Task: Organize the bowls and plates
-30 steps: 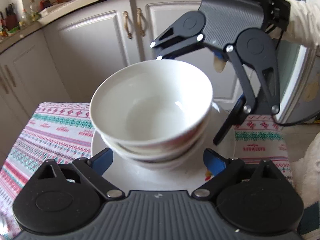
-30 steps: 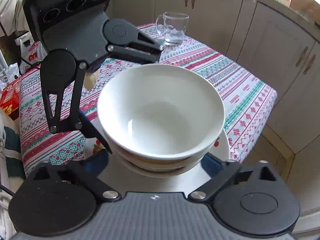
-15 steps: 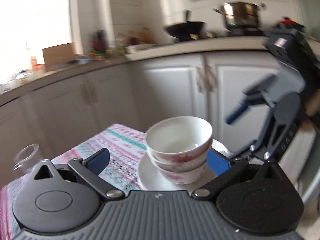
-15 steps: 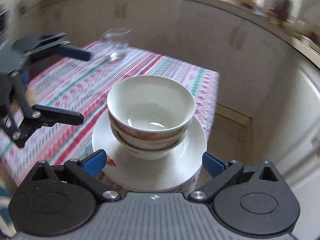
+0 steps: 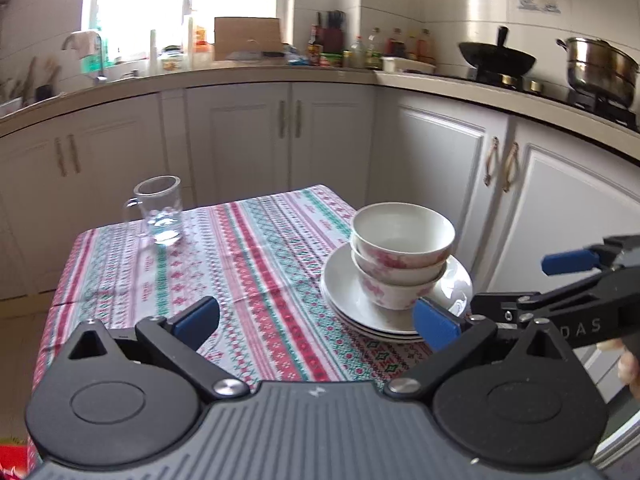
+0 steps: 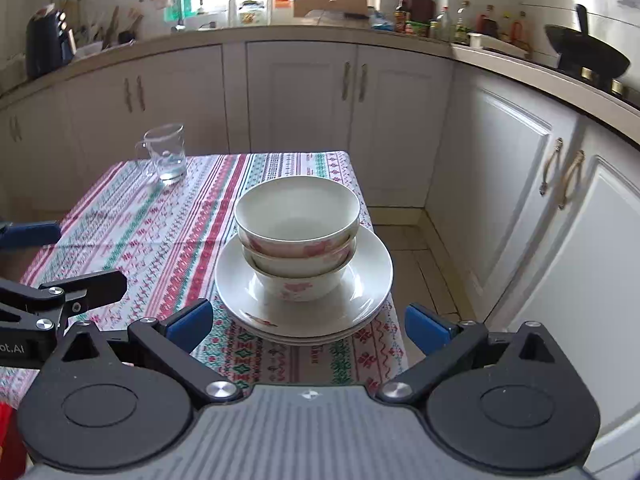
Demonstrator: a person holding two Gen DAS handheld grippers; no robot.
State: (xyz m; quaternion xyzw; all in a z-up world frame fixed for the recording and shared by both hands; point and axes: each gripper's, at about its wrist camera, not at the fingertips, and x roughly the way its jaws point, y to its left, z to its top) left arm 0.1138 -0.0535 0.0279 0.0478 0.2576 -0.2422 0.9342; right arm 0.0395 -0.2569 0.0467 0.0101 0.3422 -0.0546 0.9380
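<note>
Three white bowls with pink flowers (image 6: 298, 240) (image 5: 402, 256) are nested on a stack of white plates (image 6: 360, 292) (image 5: 344, 292) at the near right corner of the patterned tablecloth (image 6: 160, 224). My right gripper (image 6: 308, 322) is open and empty, just short of the plates. My left gripper (image 5: 316, 322) is open and empty, to the left of the stack and apart from it. Each gripper shows at the edge of the other's view.
A clear glass mug (image 6: 164, 154) (image 5: 160, 210) stands at the far left of the table. White cabinets (image 6: 300, 92) surround the table. The table's right edge (image 6: 376, 224) drops to the tiled floor beside the plates.
Both grippers have pulled back and away from the bowl stack, from close above it to a distance. The bowls and plates stay in place.
</note>
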